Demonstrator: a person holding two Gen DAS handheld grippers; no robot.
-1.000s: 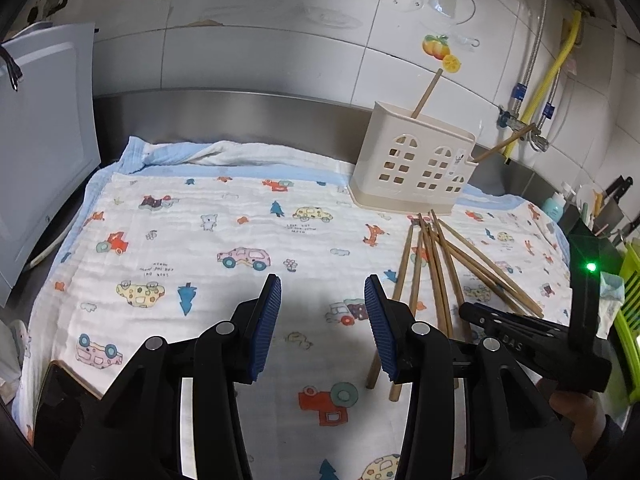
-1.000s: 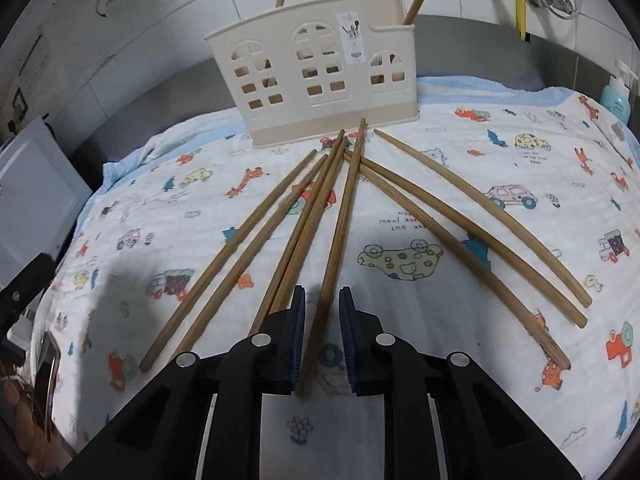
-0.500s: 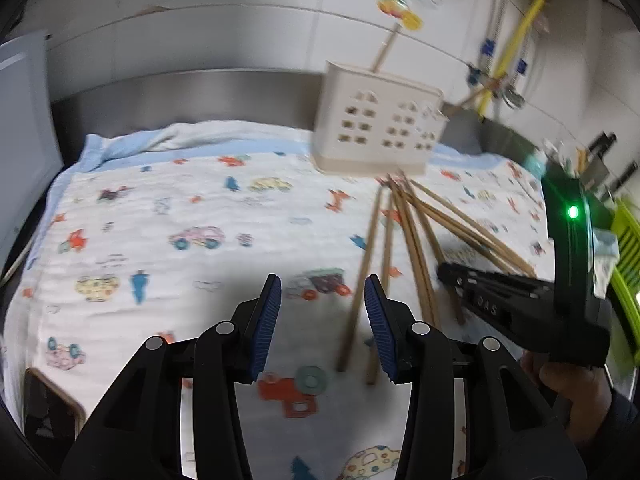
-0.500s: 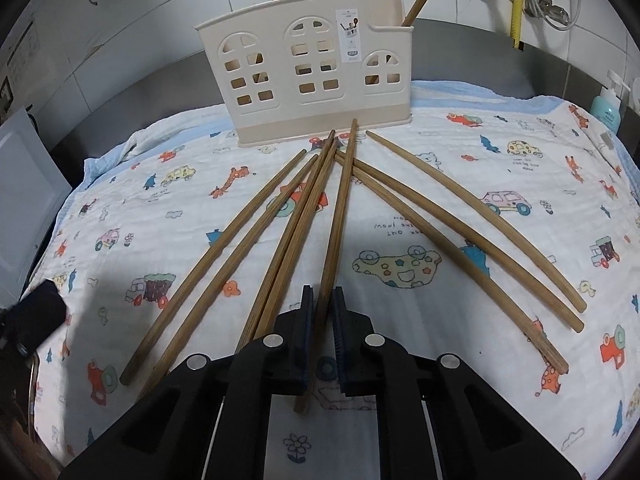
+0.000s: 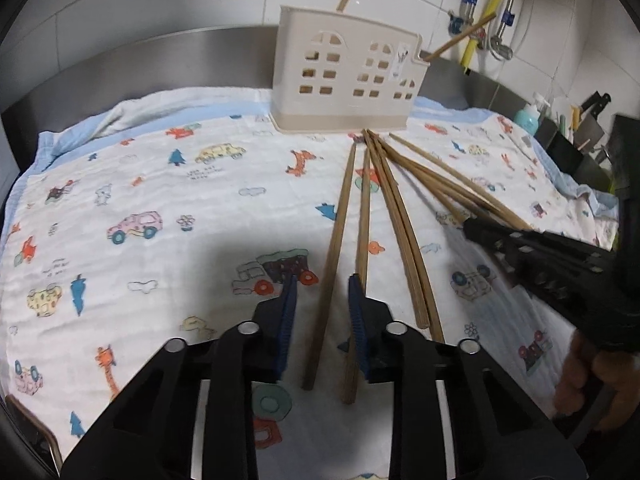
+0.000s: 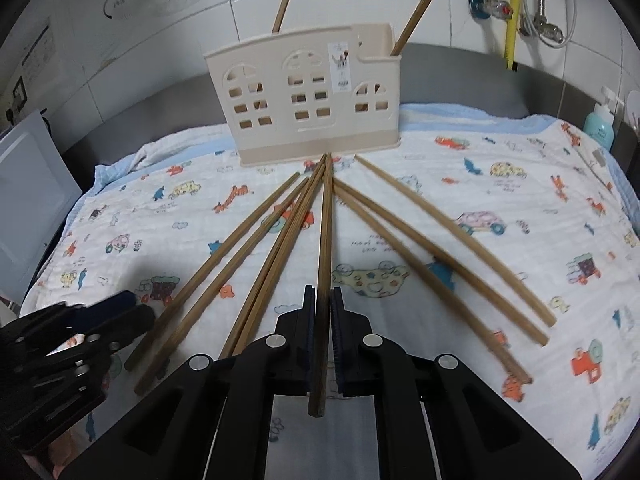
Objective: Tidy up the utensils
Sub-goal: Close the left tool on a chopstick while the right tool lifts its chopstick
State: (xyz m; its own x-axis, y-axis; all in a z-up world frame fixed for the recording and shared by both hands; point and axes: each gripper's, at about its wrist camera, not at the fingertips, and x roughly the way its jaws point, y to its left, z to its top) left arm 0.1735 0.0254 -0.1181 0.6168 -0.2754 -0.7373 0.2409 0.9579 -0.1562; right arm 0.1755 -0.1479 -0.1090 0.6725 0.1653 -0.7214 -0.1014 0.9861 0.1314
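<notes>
Cartoon-print cloth point(image 6: 500, 184) — right hand-held gripper point(image 6: 323, 304) clenched on chopstick point(image 6: 325, 232), left hand-held gripper point(image 5: 320, 300) spread.

Utensil holder point(image 6: 308, 108) stands at back of cloth point(image 6: 520, 200), against the wall; two chopsticks point(image 6: 420, 8) upright inside it. Loose chopsticks point(image 6: 440, 248) fan out on the cloth from the holder's base toward the front. Right claw point(image 6: 322, 320) sits at fan's centre around one chopstick point(image 6: 325, 232); left claw point(image 5: 320, 312) straddles the leftmost one point(image 5: 338, 240).
</notes>
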